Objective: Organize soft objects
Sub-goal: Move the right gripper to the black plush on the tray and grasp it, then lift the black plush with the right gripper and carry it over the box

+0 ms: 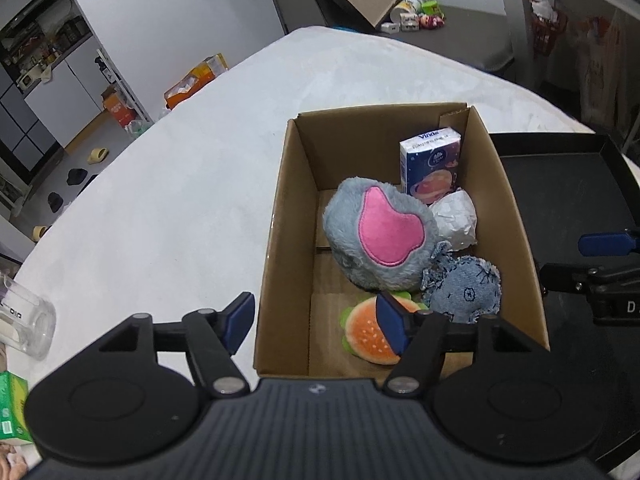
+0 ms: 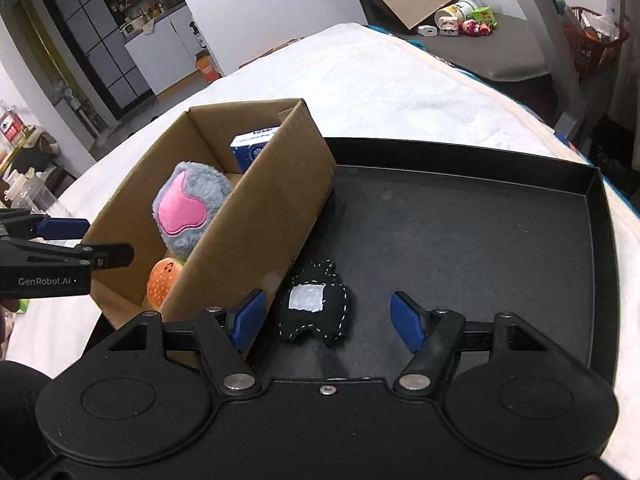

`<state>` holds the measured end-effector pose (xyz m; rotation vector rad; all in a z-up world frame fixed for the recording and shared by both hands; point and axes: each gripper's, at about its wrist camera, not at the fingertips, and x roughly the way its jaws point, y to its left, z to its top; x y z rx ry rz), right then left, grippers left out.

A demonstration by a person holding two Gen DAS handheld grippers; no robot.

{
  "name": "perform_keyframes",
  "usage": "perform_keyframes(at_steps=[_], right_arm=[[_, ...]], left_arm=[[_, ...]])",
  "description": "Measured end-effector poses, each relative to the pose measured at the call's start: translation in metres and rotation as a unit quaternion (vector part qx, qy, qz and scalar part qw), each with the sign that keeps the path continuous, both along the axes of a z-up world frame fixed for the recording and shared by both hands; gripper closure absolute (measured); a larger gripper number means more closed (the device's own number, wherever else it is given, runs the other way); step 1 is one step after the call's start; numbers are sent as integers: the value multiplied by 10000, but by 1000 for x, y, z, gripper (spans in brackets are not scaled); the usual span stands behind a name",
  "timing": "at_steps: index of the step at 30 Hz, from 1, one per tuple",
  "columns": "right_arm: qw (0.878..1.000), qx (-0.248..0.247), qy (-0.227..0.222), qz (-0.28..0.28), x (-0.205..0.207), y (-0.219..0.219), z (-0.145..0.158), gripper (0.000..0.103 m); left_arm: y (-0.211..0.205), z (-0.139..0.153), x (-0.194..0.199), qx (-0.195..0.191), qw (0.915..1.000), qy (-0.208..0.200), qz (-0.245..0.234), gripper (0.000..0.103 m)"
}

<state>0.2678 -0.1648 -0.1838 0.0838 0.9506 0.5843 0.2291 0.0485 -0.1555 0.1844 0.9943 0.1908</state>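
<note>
Black felt toy point(image 2: 316, 306) on tray point(image 2: 480, 220), between spread right fingers point(image 2: 408, 322)

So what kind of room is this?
Probably a lived-in home or a home-like test room: kitchen cabinets stand behind, slippers lie on the floor, and the box of toys sits on a soft white-covered surface.

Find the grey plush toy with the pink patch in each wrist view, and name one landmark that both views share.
Left wrist view: grey plush toy sits centre-right, inside the cardboard box.
Right wrist view: grey plush toy sits left of centre, in the same box.
Shared landmark: the blue tissue pack at the box's far end.
</note>
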Motion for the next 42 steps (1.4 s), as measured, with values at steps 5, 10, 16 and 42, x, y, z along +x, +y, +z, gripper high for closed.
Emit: perform_keyframes(at_steps=[5, 10, 16, 42], right_arm=[[9999, -24, -15, 151, 8, 5, -12, 35], [9995, -83, -76, 289, 10, 11, -21, 35], [9989, -237, -87, 393, 8, 18, -31, 37], [9985, -547, 36, 86, -1, -10, -19, 78]], left_arm=[[-2, 0, 8, 54, 9999, 135, -21, 37], [-4, -3, 12, 105, 9996, 268, -18, 37], [-4, -3, 16, 192, 9991, 365, 17, 37], [-19, 12, 9, 495, 9982, 321, -54, 36]])
